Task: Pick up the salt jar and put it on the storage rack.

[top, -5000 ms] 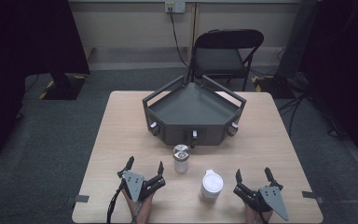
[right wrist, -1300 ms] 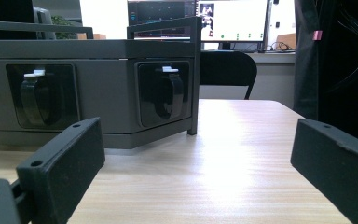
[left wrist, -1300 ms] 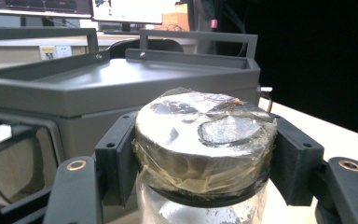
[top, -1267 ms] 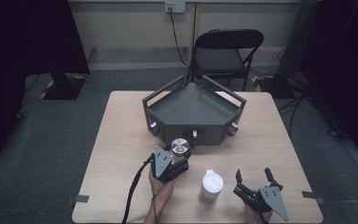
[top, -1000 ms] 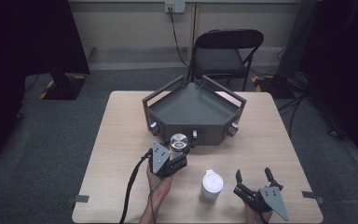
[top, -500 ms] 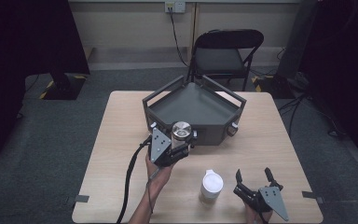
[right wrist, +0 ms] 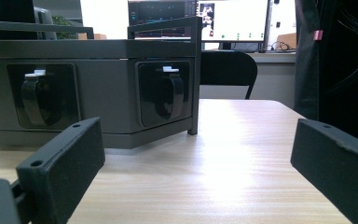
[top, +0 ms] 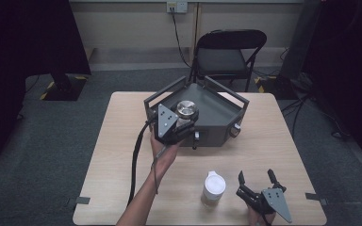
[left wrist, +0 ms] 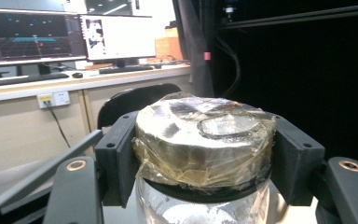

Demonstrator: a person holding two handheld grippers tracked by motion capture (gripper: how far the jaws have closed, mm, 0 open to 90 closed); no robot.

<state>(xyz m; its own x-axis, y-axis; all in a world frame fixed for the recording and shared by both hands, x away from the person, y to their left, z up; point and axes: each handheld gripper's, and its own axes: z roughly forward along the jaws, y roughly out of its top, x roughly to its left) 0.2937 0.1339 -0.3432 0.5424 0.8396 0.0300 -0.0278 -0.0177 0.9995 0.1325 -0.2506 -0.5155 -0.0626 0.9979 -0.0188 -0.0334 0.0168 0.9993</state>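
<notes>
Clamped on the jar [left wrist: 204, 140] just below its foil-wrapped lid, left gripper [top: 181, 126] jaws pressing from both sides. Held clear of the table [top: 122, 160], at the near wall of the grey tray [top: 219, 108], probably just above its rim. Right gripper [top: 260, 181] resting near the table's front edge, jaws spread, empty, beside the white cup [top: 213, 188]. Step in hand: carrying the jar into the tray. Next: clear the wall, lower onto the tray floor, then release.
</notes>
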